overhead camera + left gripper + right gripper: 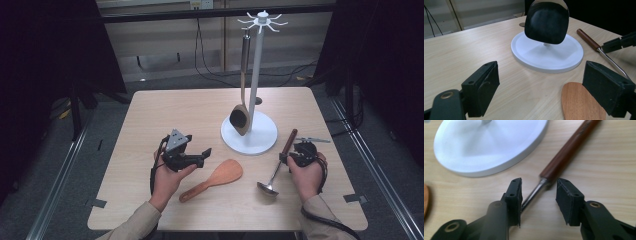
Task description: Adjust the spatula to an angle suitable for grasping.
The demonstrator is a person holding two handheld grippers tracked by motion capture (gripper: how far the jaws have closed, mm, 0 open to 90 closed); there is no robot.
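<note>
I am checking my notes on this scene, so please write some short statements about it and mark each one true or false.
1. A steel ladle with a brown wooden handle lies flat on the light wooden table. True.
2. The right tool is clamped tight on the ladle. False: its jaws stand apart on either side of the shaft, where metal meets wood.
3. A flat orange-brown wooden rice paddle hangs on the stand. False: it lies on the table between the two hands.
4. A spoon with a dark bowl hangs from the white stand with a round base. True.
5. The left tool holds nothing. True: its jaws are wide open.
</note>
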